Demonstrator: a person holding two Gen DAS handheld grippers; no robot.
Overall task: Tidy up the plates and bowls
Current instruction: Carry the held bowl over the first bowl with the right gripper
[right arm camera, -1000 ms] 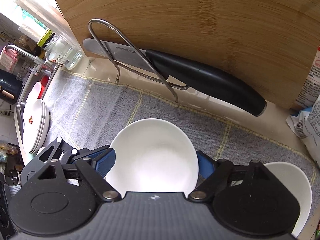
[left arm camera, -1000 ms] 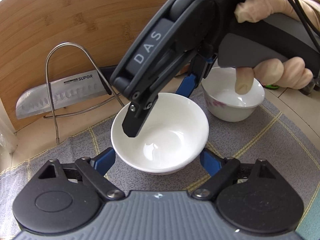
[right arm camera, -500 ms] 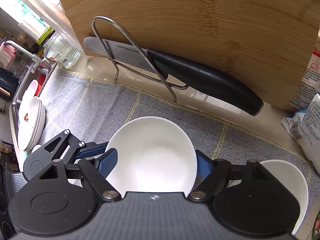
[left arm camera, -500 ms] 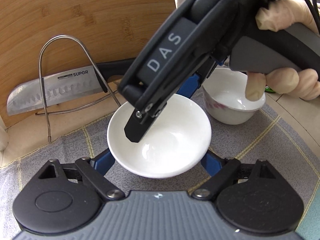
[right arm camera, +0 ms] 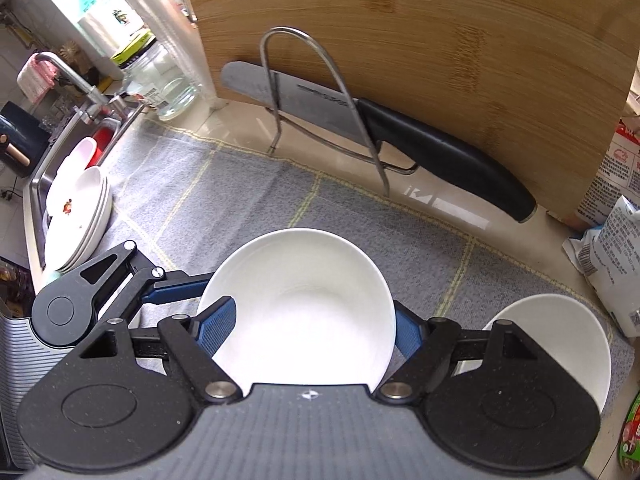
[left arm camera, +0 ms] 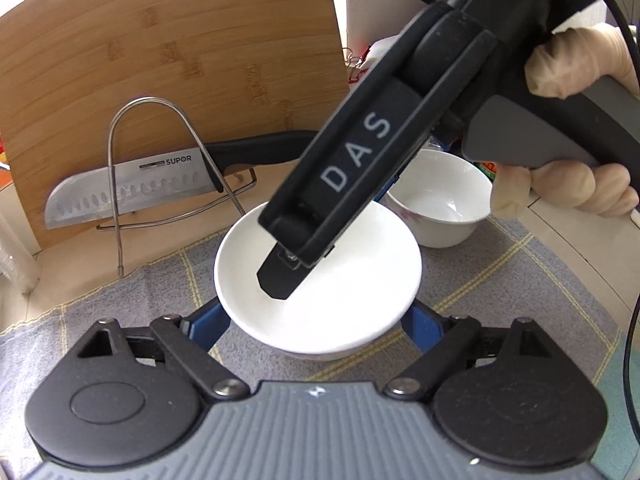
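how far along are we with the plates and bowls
Done: the white plates sit stacked beside the sink. In hand: the plain white bowl lies between the fingers of both the left gripper and the right gripper; whether either grips it is unclear. Left: probably nest it with the second white bowl, standing apart on the grey checked cloth.

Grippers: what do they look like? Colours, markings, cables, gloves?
Both match: ribbed grey body, two round black discs with black linkage bars and silver pivot bolts, blue textured fingers. Seen from the left wrist, the right gripper has a black housing lettered DAS in white, a grey handle and black cables. The hand holding it wears a beige glove.
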